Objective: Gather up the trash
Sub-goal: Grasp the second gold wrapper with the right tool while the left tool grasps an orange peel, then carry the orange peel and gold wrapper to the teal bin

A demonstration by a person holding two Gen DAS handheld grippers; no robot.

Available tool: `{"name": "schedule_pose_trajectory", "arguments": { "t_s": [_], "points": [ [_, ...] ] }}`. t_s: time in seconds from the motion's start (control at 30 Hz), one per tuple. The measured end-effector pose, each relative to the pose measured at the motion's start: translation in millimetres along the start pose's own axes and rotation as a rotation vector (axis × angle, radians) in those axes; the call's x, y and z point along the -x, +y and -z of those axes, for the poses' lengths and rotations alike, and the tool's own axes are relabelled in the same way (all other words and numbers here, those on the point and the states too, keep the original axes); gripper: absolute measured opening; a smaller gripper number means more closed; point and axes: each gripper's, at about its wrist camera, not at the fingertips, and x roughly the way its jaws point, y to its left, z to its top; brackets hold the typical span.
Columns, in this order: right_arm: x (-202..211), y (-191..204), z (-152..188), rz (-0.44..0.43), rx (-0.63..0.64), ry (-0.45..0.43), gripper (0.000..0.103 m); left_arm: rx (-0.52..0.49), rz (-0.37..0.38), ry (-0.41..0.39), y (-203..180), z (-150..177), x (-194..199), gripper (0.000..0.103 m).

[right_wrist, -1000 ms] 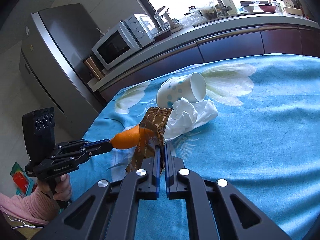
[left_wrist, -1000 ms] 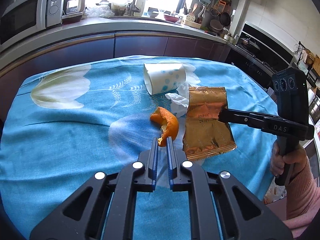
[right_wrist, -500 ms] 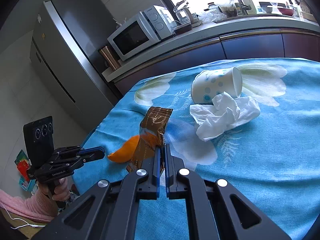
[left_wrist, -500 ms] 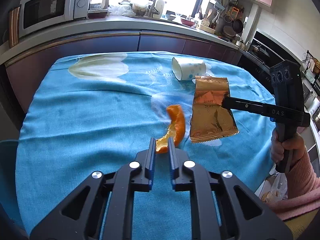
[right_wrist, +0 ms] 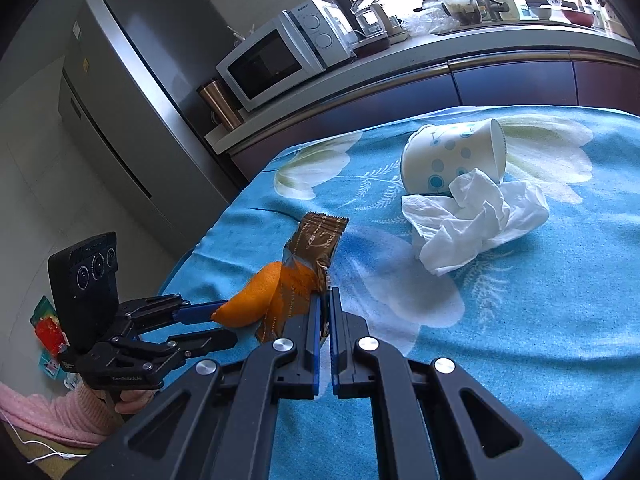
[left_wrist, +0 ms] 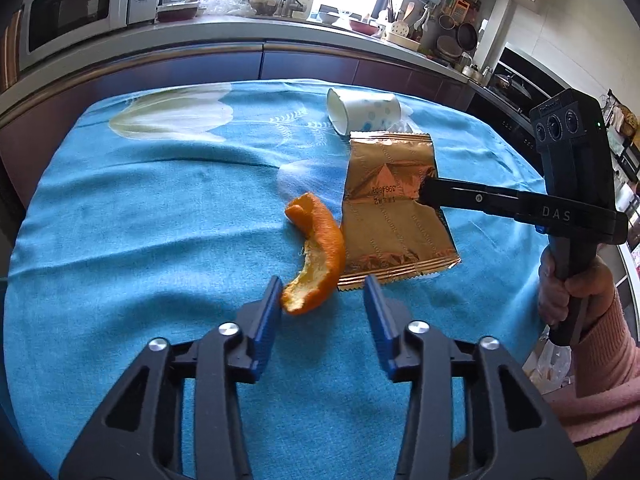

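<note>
Now left tongs (left_wrist: 322, 294) opening beside peel (left_wrist: 316, 248); right tongs (right_wrist: 325, 300) pinching wrapper (right_wrist: 316, 240) edge.

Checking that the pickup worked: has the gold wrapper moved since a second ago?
Yes. In the right wrist view the gold wrapper, clamped in the right gripper, has drawn leftward, away from the paper cup and tissue it was next to.

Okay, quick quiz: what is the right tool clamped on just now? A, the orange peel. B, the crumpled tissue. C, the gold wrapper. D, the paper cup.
C: the right tool is shut on the edge of the gold wrapper, holding it above the cloth.
</note>
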Motion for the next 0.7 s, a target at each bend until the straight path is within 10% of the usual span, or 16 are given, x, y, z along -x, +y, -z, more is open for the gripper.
{"name": "schedule_pose_trajectory", "arguments": {
  "t_s": [0.7],
  "points": [
    [-4.7,27.0,-9.1,-0.055,0.044,-0.026,0.003,0.031,-0.090,-0.105,11.1,6.0,45.9,0.016]
  ]
}}
